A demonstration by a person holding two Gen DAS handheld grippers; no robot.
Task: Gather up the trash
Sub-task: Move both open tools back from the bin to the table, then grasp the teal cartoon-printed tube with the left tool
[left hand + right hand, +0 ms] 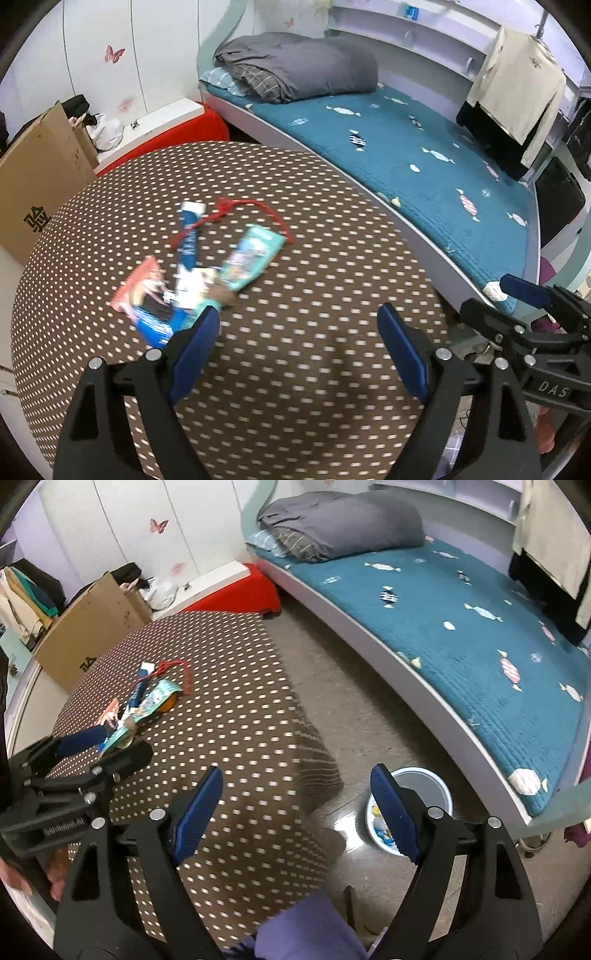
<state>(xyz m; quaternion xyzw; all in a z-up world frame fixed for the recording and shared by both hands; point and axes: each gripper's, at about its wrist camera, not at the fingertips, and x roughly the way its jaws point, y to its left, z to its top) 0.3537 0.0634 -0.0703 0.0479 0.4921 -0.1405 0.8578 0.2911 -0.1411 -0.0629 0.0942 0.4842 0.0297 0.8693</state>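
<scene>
at the far left a cardboard box (40, 177) leans against the white wall, with a red block (192, 127) just beyond the table edge. the table wears a brown polka-dot cloth (295, 258), and on its left half lies a loose cluster of trash: a pink wrapper (138, 290), a blue wrapper (190, 236), a teal snack packet (251, 254) and a red string (236, 206) looped across the top of the pile, the pieces overlapping or touching. the left gripper (298, 325) hangs above the cloth with its jaws wide apart and nothing between them; its left blue pad sits just at the near edge of the wrapper pile, though contact cannot be told. further right, the right gripper (295, 786) hangs past the table's corner, over the draped cloth and the floor, jaws likewise spread wide and empty. behind its right finger a white bin (424, 794) stands on the floor, with a few scraps inside. right of that runs a bed with a teal candy-print cover (461, 635) and a folded grey blanket (343, 524) at its head. a purple sleeve (306, 926) shows at the bottom edge.
</scene>
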